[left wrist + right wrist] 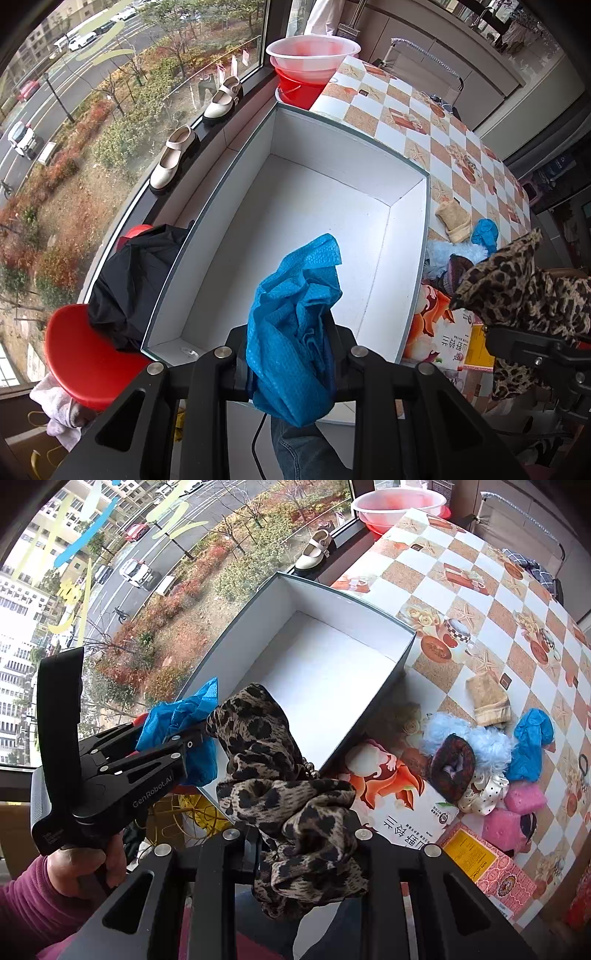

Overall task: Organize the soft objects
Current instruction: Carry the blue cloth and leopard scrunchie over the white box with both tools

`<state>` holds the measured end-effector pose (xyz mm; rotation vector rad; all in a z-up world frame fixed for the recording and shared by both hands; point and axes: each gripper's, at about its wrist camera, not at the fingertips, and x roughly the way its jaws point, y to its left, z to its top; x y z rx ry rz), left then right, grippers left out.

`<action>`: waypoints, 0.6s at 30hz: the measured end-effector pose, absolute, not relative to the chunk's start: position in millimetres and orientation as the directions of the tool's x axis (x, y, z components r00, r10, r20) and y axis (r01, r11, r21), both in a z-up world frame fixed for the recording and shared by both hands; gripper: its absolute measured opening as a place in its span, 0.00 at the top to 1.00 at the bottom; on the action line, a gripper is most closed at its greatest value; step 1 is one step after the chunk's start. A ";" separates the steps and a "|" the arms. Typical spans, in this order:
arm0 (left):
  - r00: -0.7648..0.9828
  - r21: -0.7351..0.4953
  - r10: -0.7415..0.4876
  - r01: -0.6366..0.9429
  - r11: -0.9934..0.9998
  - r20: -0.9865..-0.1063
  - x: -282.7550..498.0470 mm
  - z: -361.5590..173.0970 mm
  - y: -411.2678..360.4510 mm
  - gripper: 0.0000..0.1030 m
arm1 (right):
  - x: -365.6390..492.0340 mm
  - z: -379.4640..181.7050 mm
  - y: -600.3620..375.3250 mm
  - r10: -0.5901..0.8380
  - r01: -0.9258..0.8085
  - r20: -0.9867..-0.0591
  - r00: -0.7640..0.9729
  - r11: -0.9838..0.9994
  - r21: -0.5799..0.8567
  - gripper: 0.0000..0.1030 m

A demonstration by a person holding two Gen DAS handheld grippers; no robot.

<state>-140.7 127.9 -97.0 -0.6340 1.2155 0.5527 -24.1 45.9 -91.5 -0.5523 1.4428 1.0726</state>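
Observation:
My left gripper [291, 354] is shut on a crumpled blue cloth [295, 280], which it holds above the near end of an empty white open box [314, 206]. My right gripper [306, 838] is shut on a leopard-print scrunchie [266, 738] just beside the box's near right corner [325, 768]. In the right wrist view the left gripper [199, 744] shows at the left with the blue cloth [177, 716]. More soft things lie on the checked tablecloth [480, 590]: a light blue fluffy scrunchie [491, 742], a brown scrunchie [452, 768], another blue cloth [532, 742], pink sponges [509, 816] and a beige cloth [487, 698].
A printed flat carton [399, 805] and a yellow-pink packet [487, 864] lie by the box. Red stools [85, 350] with a black garment [129, 288] stand at the left. Shoes [173, 162] rest on the windowsill, and basins [310, 55] sit beyond the box. A person's hand [77, 864] grips the left handle.

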 end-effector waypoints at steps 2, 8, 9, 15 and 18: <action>0.257 -0.144 0.057 -0.697 0.702 -0.965 -142.6 -97.9 128.9 0.72 | -26.6 -92.3 51.6 0.247 -0.842 -0.948 -0.199 0.451 0.294 0.75; 0.242 -0.122 0.076 -0.708 0.696 -0.967 -149.4 -100.7 133.4 0.72 | -37.6 -98.1 66.3 0.233 -0.853 -0.948 -0.215 0.427 0.299 0.75; 0.238 -0.119 0.077 -0.709 0.695 -0.968 -150.8 -101.8 135.0 0.72 | -39.1 -99.6 68.1 0.230 -0.854 -0.948 -0.219 0.425 0.300 0.75; 0.218 -0.101 0.084 -0.717 0.689 -0.972 -157.5 -110.2 140.0 0.72 | -45.4 -115.5 81.0 0.207 -0.858 -0.950 -0.235 0.416 0.302 0.75; 0.204 -0.096 0.077 -0.719 0.688 -0.976 -158.2 -115.6 140.3 0.72 | -48.1 -124.2 86.9 0.195 -0.856 -0.950 -0.245 0.416 0.306 0.75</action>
